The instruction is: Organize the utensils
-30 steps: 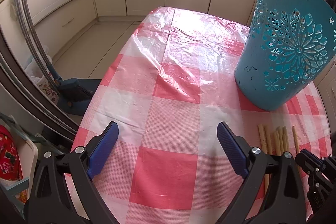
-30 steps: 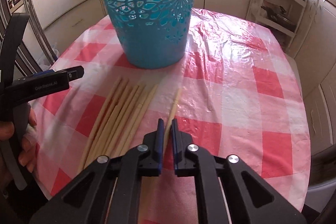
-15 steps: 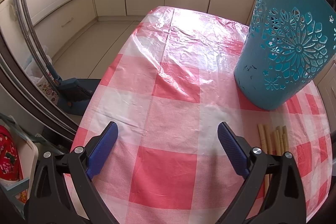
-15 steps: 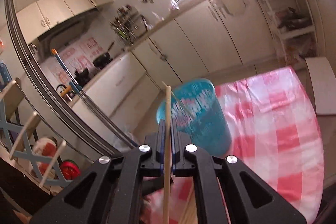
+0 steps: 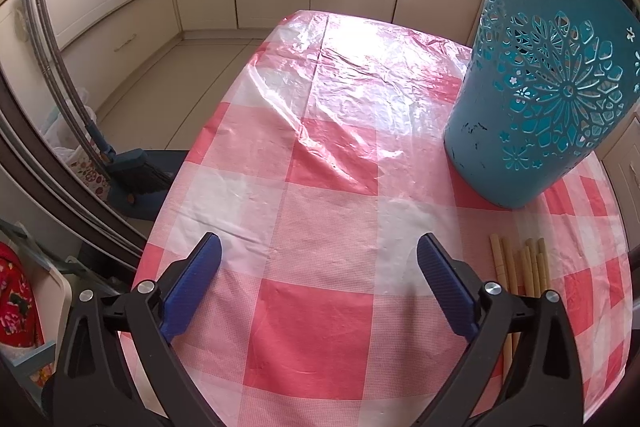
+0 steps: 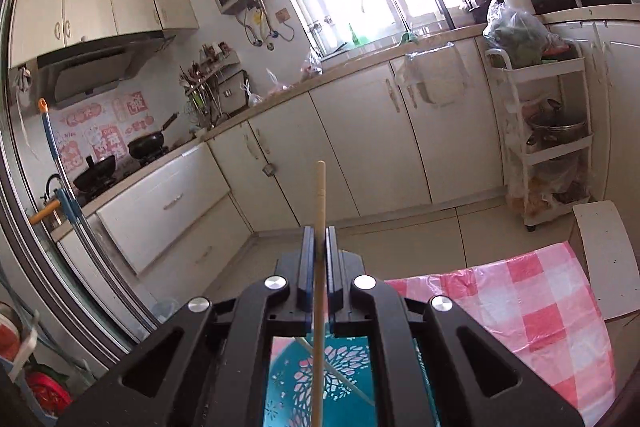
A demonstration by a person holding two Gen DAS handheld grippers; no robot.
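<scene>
A teal cut-out basket (image 5: 536,87) stands on the checked table at the right. Several wooden chopsticks (image 5: 520,267) lie on the cloth in front of it, beside my left gripper's right finger. My left gripper (image 5: 316,259) is open and empty, low over the near part of the table. My right gripper (image 6: 319,239) is shut on one chopstick (image 6: 319,195), held upright and raised above the basket (image 6: 340,379), whose inside shows below the jaws. Another chopstick (image 6: 336,371) leans inside the basket.
The pink and white checked tablecloth (image 5: 320,163) covers the table, with its left edge near a broom and dustpan (image 5: 136,175) on the floor. Kitchen cabinets (image 6: 360,147) and a white shelf cart (image 6: 552,147) stand beyond the table.
My right gripper has lifted the chopstick off the table, tilted up and moved over the basket. The right gripper has left the left wrist view. My left gripper has stayed still.
</scene>
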